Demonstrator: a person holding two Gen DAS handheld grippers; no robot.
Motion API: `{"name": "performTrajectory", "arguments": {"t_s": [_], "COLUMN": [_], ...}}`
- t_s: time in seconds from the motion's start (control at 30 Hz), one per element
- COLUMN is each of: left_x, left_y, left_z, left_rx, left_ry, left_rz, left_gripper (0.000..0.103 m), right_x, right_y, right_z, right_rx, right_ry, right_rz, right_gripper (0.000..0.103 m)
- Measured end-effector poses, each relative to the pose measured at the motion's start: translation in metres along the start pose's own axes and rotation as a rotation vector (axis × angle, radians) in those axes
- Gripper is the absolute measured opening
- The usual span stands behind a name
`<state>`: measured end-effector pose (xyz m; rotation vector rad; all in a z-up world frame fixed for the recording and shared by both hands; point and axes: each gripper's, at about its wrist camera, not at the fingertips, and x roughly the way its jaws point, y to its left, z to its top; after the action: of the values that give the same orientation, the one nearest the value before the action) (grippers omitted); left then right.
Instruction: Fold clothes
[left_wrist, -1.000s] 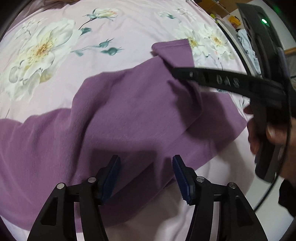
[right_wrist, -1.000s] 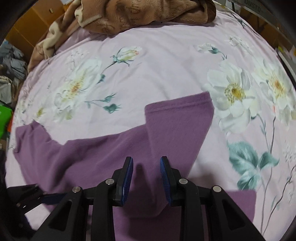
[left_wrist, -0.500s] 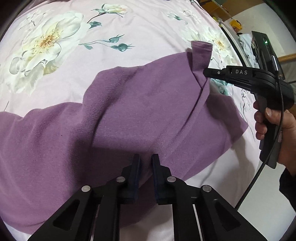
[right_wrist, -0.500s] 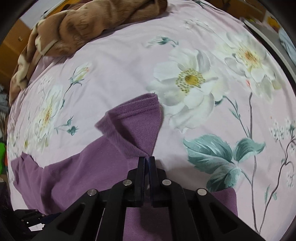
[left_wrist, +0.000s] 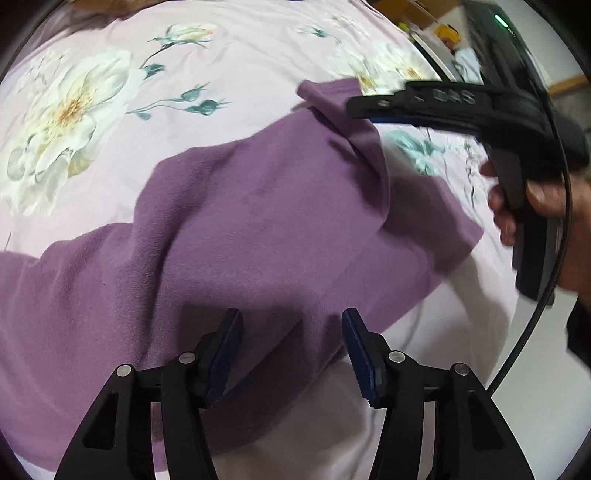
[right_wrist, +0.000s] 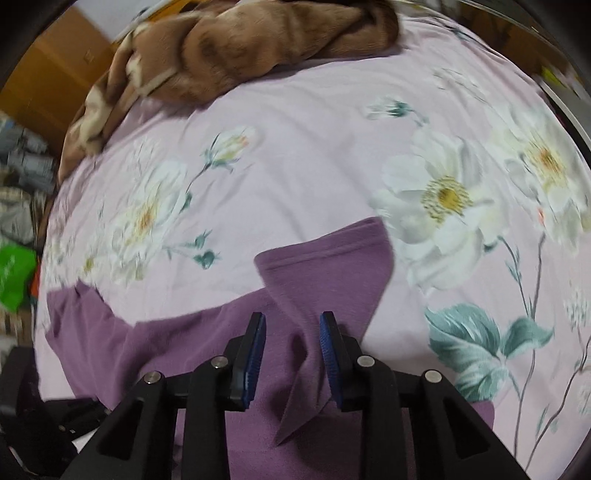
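Folding looks barely started: my soft purple fleece garment (left_wrist: 258, 229) lies spread across the pink floral bedsheet (right_wrist: 314, 147), its sleeve (right_wrist: 332, 269) flopped inward, nearer the sheet's right edge. My left gripper (left_wrist: 291, 354) and right gripper (right_wrist: 291, 347) both gape wide, holding nothing.

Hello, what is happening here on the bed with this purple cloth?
A person is folding a purple garment on a floral bedsheet, holding a gripping tool in each hand. Both tools are open right now. The left tool hangs over the garment's near edge. The right tool has a twisted strip of the sleeve between its open fingers, not clamped. A brown blanket lies bunched at the far side.
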<state>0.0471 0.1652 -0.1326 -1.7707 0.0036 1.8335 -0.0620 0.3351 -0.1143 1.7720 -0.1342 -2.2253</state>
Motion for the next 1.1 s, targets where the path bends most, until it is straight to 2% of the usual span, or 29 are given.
{"name": "performTrajectory", "arguments": {"t_s": [0.1,0.13,0.17,0.2,0.27,0.33,0.4,0.43,0.67,0.8,0.9,0.97,1.1], "left_x": [0.009,0.009,0.009,0.009,0.008,0.007,0.007,0.005,-0.02,-0.052,-0.056,-0.043,-0.021], "left_y": [0.004,0.006,0.008,0.01,0.014,0.018,0.027,0.031,0.031,0.035,0.026,0.02,0.023], "left_z": [-0.005,-0.005,-0.005,-0.005,-0.004,-0.004,-0.005,-0.005,0.0,-0.003,-0.004,-0.009,-0.026], "left_rx": [0.001,-0.007,-0.015,-0.02,-0.029,-0.038,-0.068,-0.079,-0.063,-0.028,0.021,0.058,0.053], "left_ry": [0.018,0.015,0.012,0.012,0.013,0.014,0.017,0.015,-0.028,-0.056,-0.037,0.009,0.097], "left_rz": [0.018,0.016,0.009,0.009,0.008,0.008,-0.001,-0.01,-0.067,-0.105,-0.121,-0.129,-0.124], "left_gripper": [0.058,0.057,0.055,0.052,0.044,0.024,0.012,0.009,0.006,0.006,0.006,0.006,0.008], "right_x": [0.02,0.026,0.031,0.032,0.027,0.018,0.008,0.004,-0.038,-0.079,-0.104,-0.104,-0.077], "right_y": [0.006,0.008,0.008,0.007,-0.002,-0.01,-0.016,-0.018,-0.037,-0.056,-0.075,-0.085,-0.117], "right_z": [0.001,0.001,0.002,0.002,0.003,0.002,0.002,0.002,0.002,-0.018,-0.051,-0.075,-0.139], "right_rx": [-0.06,-0.077,-0.087,-0.081,-0.03,0.013,0.043,0.057,0.171,0.29,0.394,0.455,0.692], "right_ry": [0.074,0.094,0.103,0.101,0.082,0.056,0.031,0.022,-0.068,-0.142,-0.175,-0.171,-0.071], "right_rz": [-0.041,-0.059,-0.084,-0.098,-0.089,-0.082,-0.074,-0.067,-0.015,0.014,0.019,0.012,0.024], "right_gripper": [0.031,0.027,0.011,0.004,0.003,0.003,0.003,0.003,0.003,0.002,0.002,0.003,0.006]}}
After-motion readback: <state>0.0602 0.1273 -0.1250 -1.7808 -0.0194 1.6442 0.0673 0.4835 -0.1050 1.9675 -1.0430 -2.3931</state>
